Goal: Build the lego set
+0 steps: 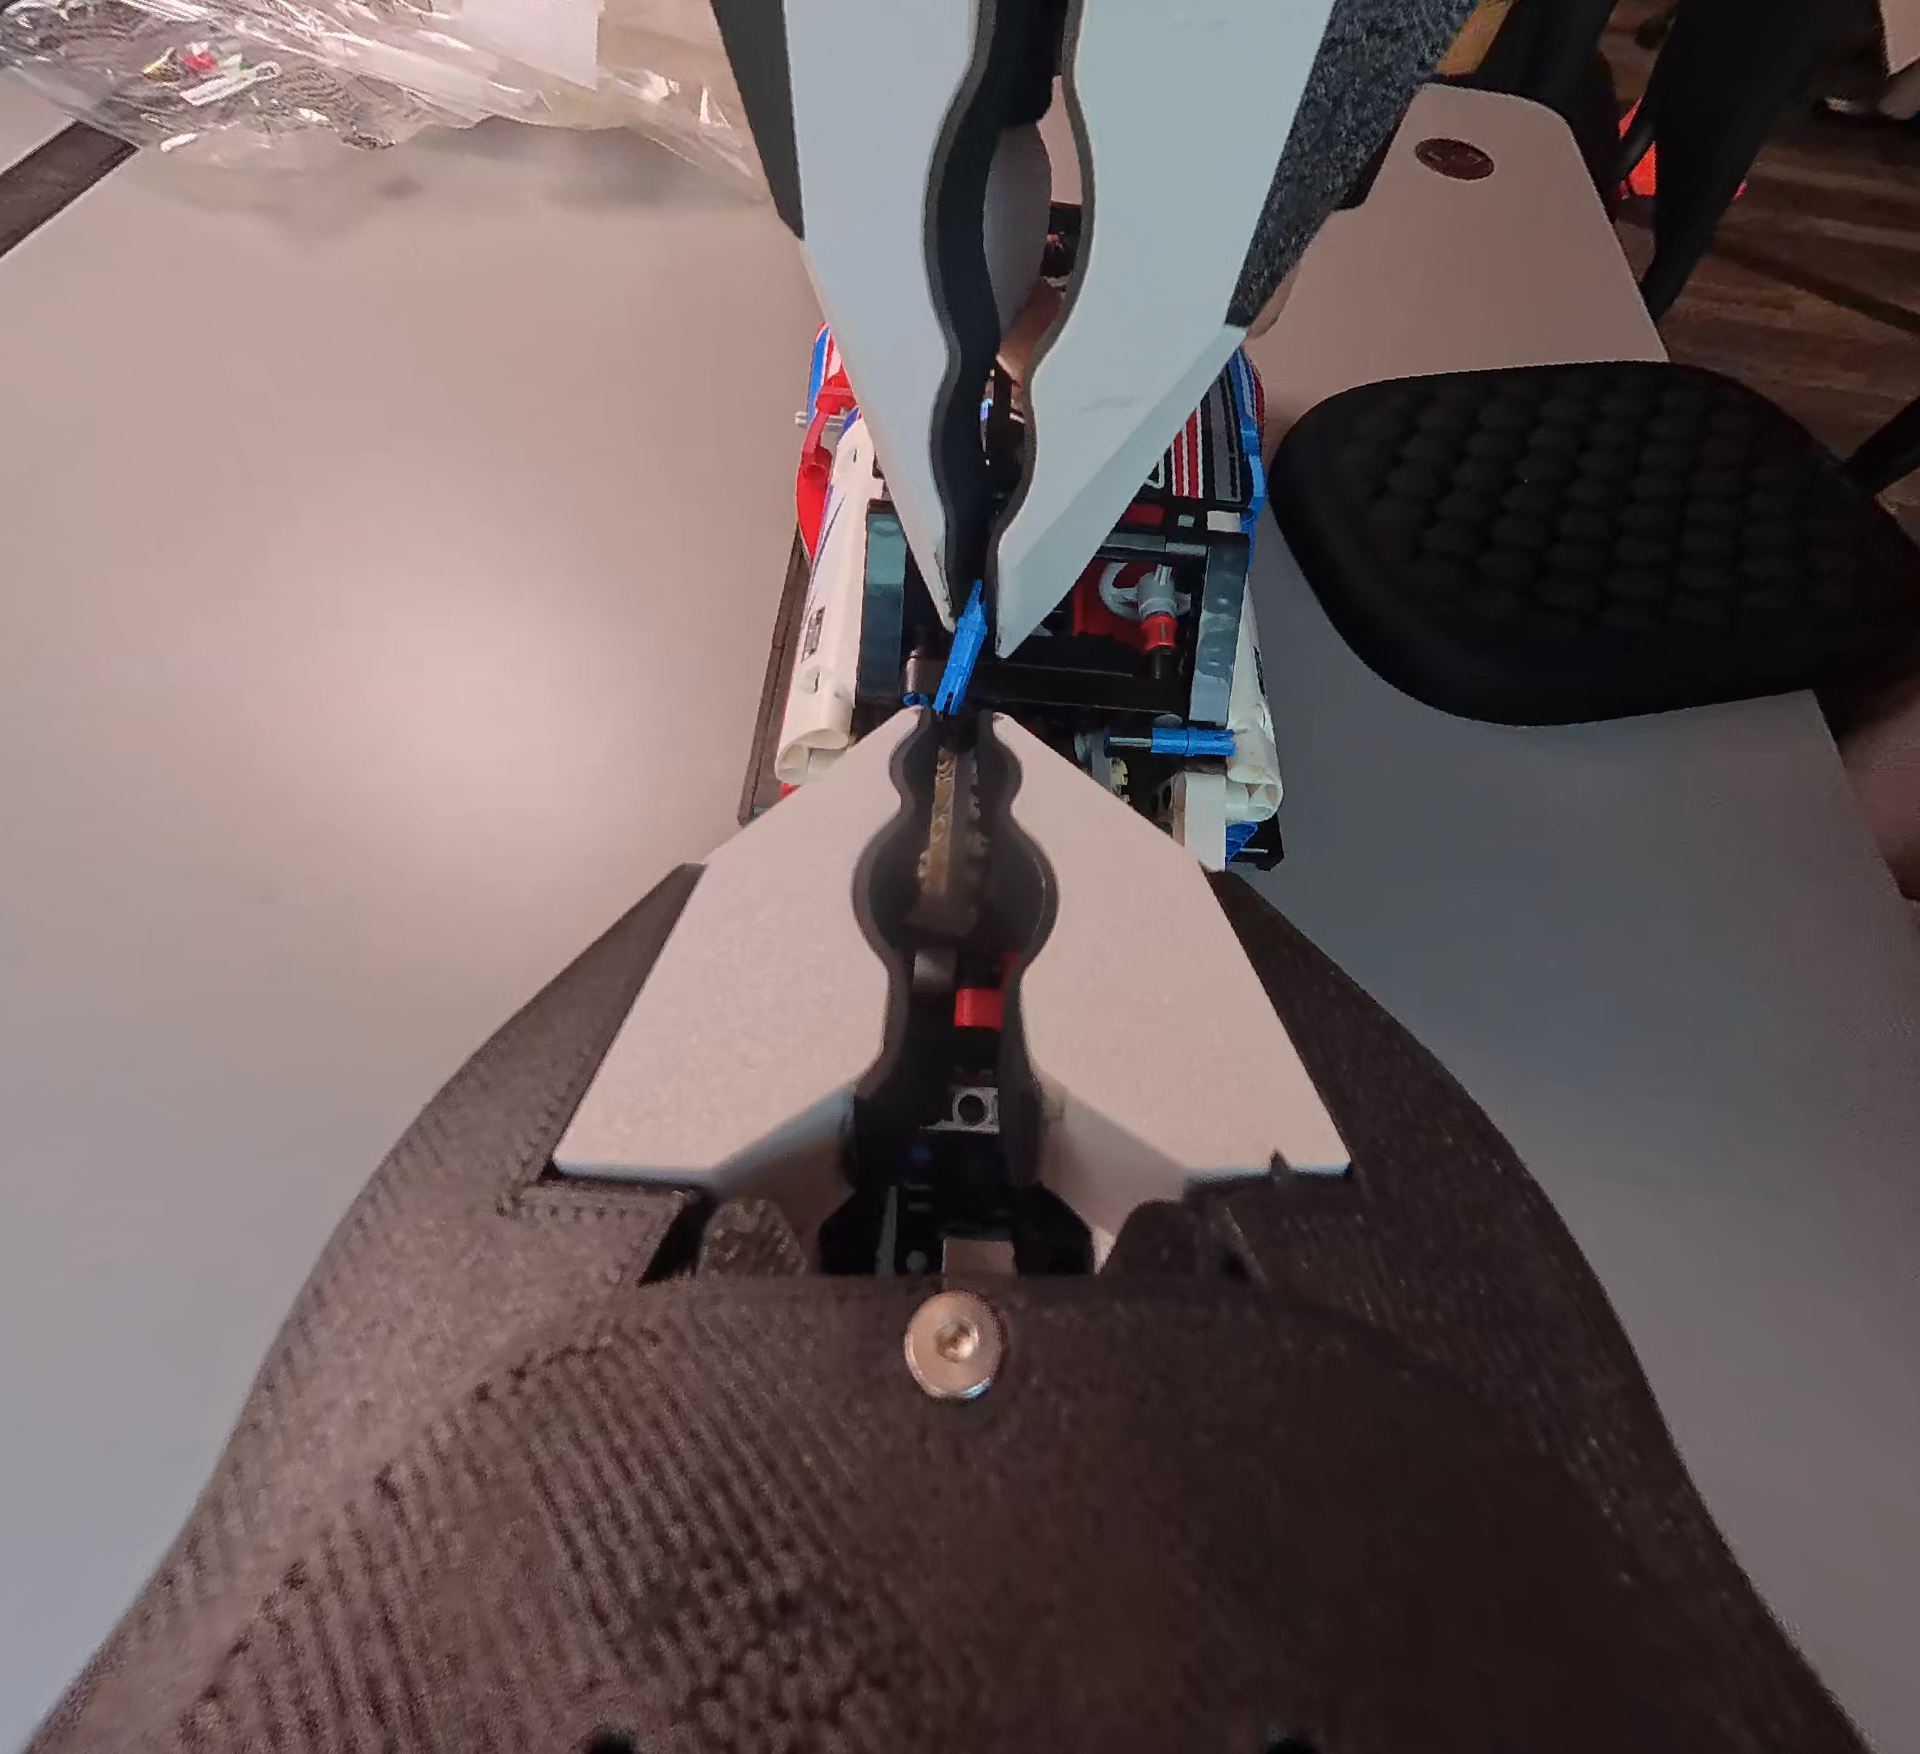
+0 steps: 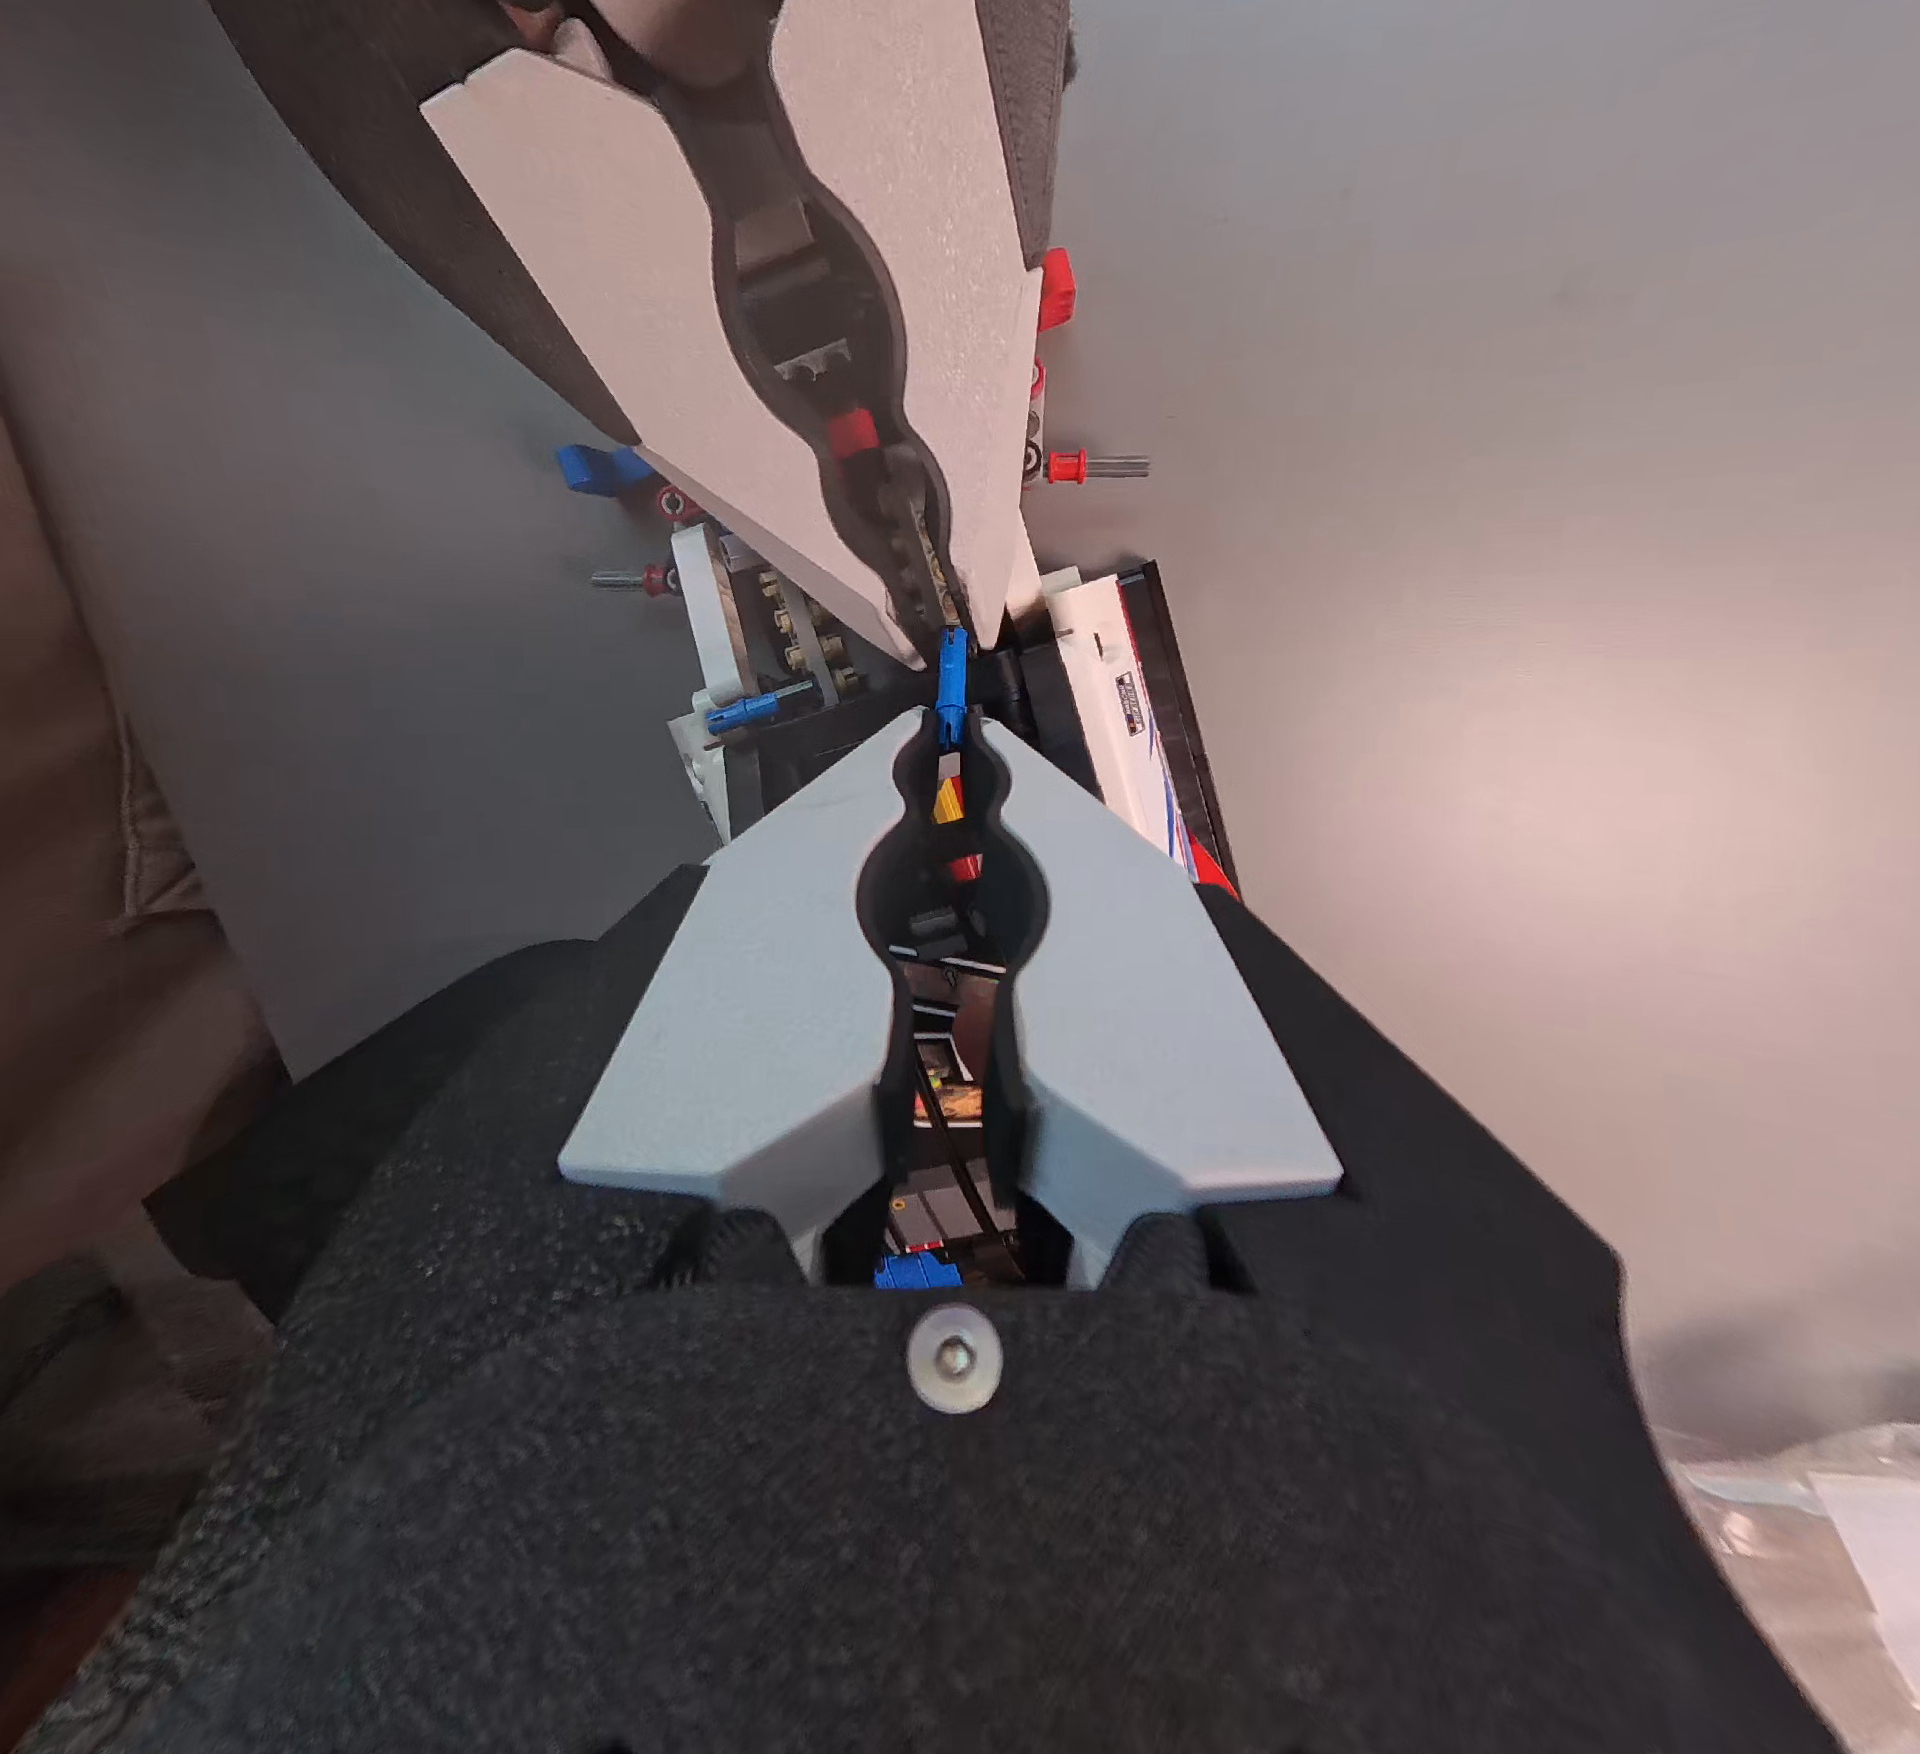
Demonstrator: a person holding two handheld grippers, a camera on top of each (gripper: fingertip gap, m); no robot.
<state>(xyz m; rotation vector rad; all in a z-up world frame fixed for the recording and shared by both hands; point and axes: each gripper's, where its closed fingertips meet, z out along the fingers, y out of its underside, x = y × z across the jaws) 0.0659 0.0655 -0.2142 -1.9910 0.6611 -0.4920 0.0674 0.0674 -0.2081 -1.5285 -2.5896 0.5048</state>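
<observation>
Upper left of the left wrist view: clear plastic bags (image 1: 364, 21) of loose parts, lying on the grey table (image 1: 364, 613)

Centre of that view: half-built toy car (image 1: 1132, 634) in white, red, blue and black, resting on the table. Directly above it, the blue pin (image 1: 961, 644), held off the table between two sets of tips. Right tongs (image 1: 975, 629) reaching down from the top of the frame, closed on the upper end of the pin. Left tongs (image 1: 956, 725) coming up from the bottom, tips drawn nearly together at the pin's lower end; impossible to tell whether actually pressing on it. Right of the frame: black chair seat (image 1: 1590, 541) beyond the table edge

In the right wrist view, the same meeting at centre: blue pin (image 2: 951, 686) running from the right tongs (image 2: 948, 725) at the bottom up to the left tongs (image 2: 961, 646) slanting in from the upper left, toy car (image 2: 1122, 717) just behind

Judged by looks: pin very light, hard, smooth plastic, round, so likely to twist or shoot out of a loose pinch. Best taken across the thicker middle collar, square to the flat pads, leaving one end free for pushing into a hole. Car stiff but prone to shed pieces; better steadied by the black frame than by the white panels
</observation>
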